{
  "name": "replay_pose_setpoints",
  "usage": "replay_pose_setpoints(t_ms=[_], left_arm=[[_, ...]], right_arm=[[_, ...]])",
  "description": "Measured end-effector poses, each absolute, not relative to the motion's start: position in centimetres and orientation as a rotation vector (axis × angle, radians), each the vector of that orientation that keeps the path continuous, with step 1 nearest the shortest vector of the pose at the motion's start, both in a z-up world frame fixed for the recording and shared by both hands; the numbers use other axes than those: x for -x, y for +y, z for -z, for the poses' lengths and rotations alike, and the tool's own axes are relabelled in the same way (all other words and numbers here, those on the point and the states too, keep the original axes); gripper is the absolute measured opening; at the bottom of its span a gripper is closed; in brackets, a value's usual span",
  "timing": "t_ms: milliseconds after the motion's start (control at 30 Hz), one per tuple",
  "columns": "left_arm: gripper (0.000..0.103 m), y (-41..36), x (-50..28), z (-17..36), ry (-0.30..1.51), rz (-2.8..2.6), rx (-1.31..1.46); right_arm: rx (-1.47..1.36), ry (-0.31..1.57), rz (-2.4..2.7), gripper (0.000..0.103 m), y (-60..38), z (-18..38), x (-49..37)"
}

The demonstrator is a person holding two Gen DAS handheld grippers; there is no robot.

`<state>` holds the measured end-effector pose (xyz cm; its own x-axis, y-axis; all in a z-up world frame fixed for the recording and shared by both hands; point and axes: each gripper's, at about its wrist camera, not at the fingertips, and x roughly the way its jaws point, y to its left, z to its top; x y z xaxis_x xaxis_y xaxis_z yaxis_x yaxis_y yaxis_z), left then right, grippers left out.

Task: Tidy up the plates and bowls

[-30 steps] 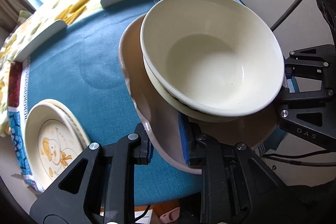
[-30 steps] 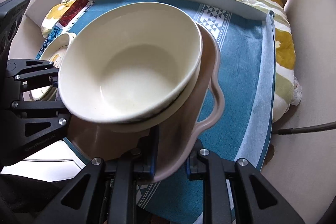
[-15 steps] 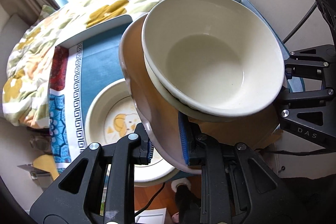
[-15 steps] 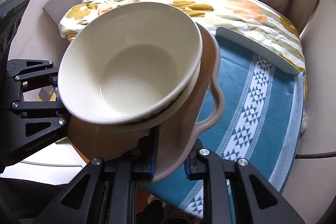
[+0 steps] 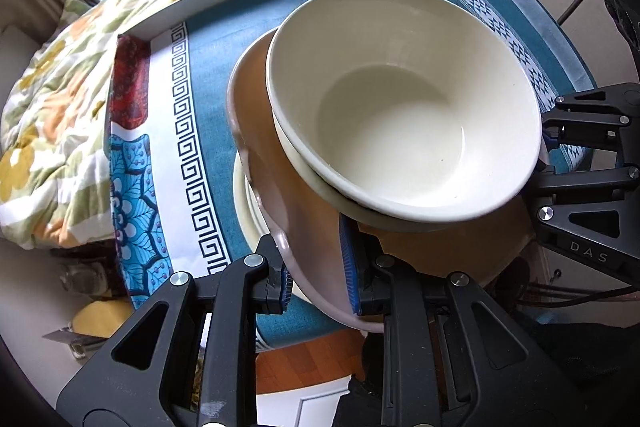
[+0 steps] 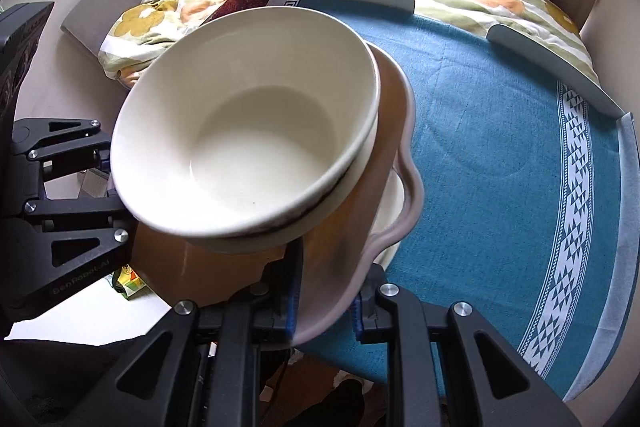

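Both jaws clamped on bowl-laden tray [image 5: 304, 227].

Both wrist views look steeply down, close over the shared cream bowl [image 5: 404, 107] [image 6: 248, 123] from opposite sides.

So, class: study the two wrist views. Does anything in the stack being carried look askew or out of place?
Yes. The cream bowls sit off-centre on the pink wavy-rimmed plate, crowded toward the left tool, and the top bowl sits slightly skewed in the one beneath. The right tool pinches the opposite rim. Nothing looks spilled or broken.
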<state>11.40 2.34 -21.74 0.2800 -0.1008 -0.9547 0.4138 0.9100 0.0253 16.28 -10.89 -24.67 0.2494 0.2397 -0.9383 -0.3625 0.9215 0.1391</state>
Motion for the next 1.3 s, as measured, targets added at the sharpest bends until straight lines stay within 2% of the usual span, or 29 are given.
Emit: replay_pose_setpoints(t_ms=[500,933,967,1033,1067,1100,1300], left_arm=[[0.017,3.2,-11.7,24.3,1.229,0.412,-0.266],[0.020,2.9,-11.7,23.7,1.213,0.382,-0.341],[0.023,2.9,-11.7,23.6,1.215,0.379,-0.353],[0.034,2.7,-11.6,23.4,1.214,0.372,-0.379],[0.051,2.6,-11.6,23.4,1.215,0.358,-0.401],[0.061,2.6,-11.5,23.2,1.211,0.342,-0.421],[0.065,2.6,-11.5,22.7,1.220,0.358,-0.434]], right_arm=[[0.119,1.245,-0.330,0.019,-9.8,26.2,-16.2],[0.065,1.293,-0.297,0.019,-10.0,26.3,-16.4],[0.058,1.302,-0.296,0.019,-9.9,26.3,-16.5],[0.054,1.315,-0.292,0.019,-9.8,26.3,-16.6],[0.055,1.319,-0.292,0.019,-9.8,26.3,-16.6],[0.054,1.325,-0.292,0.019,-9.8,26.3,-16.7],[0.058,1.360,-0.288,0.028,-9.5,25.9,-16.7]])
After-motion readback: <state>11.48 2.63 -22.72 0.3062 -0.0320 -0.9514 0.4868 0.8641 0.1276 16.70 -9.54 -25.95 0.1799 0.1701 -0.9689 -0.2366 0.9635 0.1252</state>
